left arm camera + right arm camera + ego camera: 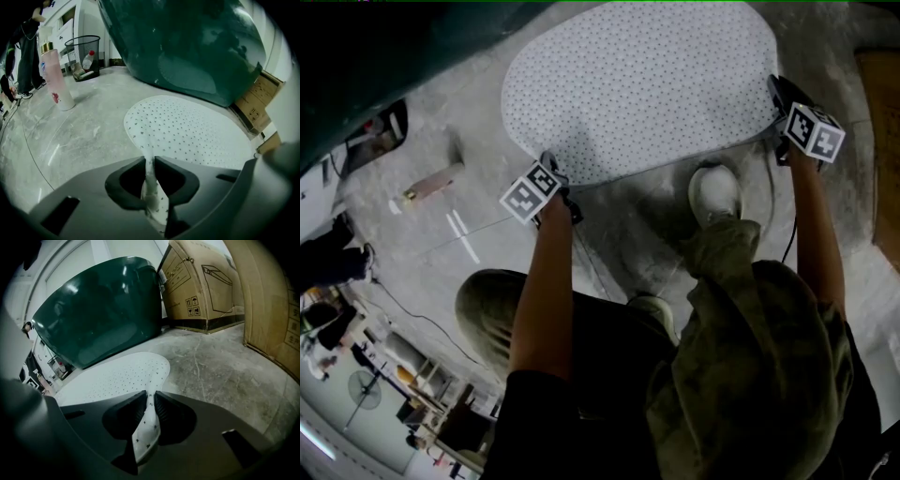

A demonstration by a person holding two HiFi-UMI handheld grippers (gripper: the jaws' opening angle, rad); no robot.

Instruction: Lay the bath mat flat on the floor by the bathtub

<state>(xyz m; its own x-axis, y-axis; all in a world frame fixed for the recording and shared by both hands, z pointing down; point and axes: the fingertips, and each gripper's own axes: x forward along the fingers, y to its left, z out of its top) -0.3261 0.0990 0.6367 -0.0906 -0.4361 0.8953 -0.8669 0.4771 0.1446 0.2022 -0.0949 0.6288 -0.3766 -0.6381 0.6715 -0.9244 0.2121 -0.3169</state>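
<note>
The white bath mat [642, 84] with small dark dots spreads over the grey floor beside the dark green bathtub [384, 56]. My left gripper [558, 178] is shut on the mat's near left edge, and the pinched edge stands up between its jaws [151, 164]. My right gripper [776, 98] is shut on the near right edge, with a fold of mat [149, 416] running back between the jaws. Most of the mat [192, 129] lies flat toward the tub [187, 42], which also rises behind the mat in the right gripper view [98, 310].
My shoe [715, 192] stands just behind the mat's near edge. A pink bottle [57, 77] and a wire waste basket [83, 56] stand on the floor at left. Cardboard boxes [206, 282] line the right side. A person [26, 51] stands far left.
</note>
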